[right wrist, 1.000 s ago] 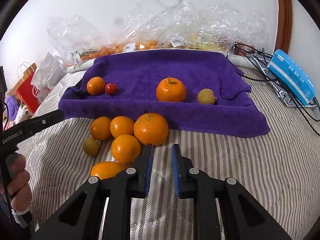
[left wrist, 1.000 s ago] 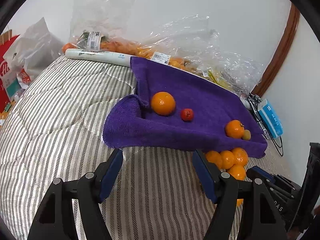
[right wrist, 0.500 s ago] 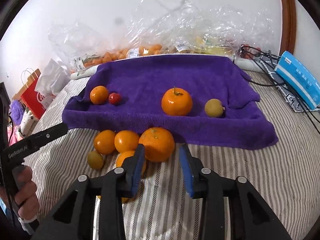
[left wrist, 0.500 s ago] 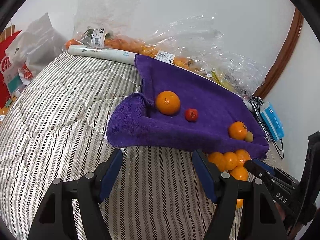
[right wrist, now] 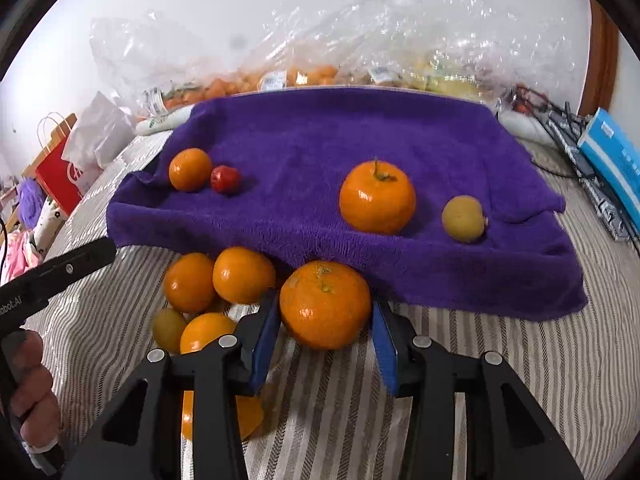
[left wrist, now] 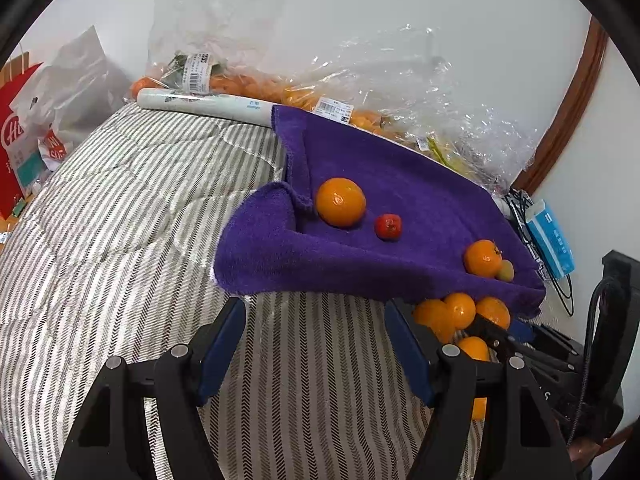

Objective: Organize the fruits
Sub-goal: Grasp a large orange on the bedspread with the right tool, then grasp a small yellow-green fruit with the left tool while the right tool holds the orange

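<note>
Between the blue pads of the right gripper (right wrist: 325,334) sits a large orange (right wrist: 325,305) on the striped quilt (right wrist: 500,344), just against the purple towel's (right wrist: 340,136) front edge — jaws opening, pads flanking the fruit without pressing. Smaller oranges (right wrist: 216,280) cluster to its left. Nearby the left gripper (left wrist: 316,336) hovers spread apart — nothing between its fingers.

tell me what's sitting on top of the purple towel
Four fruits rest on the purple towel: a small orange touching a red fruit at left, a stemmed orange and a yellow-green fruit at right. What lies under the towel is hidden.
</note>
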A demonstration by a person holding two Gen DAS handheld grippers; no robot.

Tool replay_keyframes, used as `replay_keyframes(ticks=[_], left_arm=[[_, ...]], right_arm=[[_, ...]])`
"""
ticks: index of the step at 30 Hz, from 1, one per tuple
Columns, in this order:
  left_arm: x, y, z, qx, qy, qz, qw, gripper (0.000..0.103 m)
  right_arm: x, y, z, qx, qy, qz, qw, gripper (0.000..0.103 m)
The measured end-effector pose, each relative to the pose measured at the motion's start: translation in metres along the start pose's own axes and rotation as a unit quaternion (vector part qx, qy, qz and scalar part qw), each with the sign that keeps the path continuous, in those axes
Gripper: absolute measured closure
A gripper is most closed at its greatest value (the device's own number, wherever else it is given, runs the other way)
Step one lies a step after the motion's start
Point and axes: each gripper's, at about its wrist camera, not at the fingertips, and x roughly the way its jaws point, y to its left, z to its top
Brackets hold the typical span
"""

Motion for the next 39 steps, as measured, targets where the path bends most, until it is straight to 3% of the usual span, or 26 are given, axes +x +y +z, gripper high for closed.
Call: replay_keyframes(ticks=[8, 15, 19, 23, 27, 39], left_arm=[[-0.002, -0.013, -0.005, 0.035, -0.003, -0.02, 0.9992, 0.034], [-0.006, -0.046, -0.021, 0.119, 0.004, -0.069, 0.9905, 0.034], [0.001, -0.06, -0.031, 0.15, 0.024, -0.064, 0.9864, 0.039], [0.015, -0.067, -0.032, 0.16, 0.053, -0.057, 0.984, 0.054], [0.018, -0.072, -0.032, 0.163, 0.058, -0.063, 0.9828, 0.063], [0.024, -0.085, -0.034, 0.183, 0.058, -0.046, 0.9804, 0.065]], right_arm=[[-0.018, -0.012, -0.002, 0.005, -0.023, -0.003, 1.0, 0.061], [-0.043, -0.031, -0.014, 0.009, -0.041, -0.012, 0.999, 0.06], [-0.049, -0.044, -0.027, 0.021, -0.037, -0.015, 0.999, 0.06], [-0.054, -0.053, -0.036, 0.029, -0.033, -0.019, 0.999, 0.06], [-0.059, -0.06, -0.044, 0.034, -0.034, -0.021, 0.999, 0.06], [-0.059, -0.062, -0.052, 0.039, -0.031, -0.01, 0.999, 0.06]])
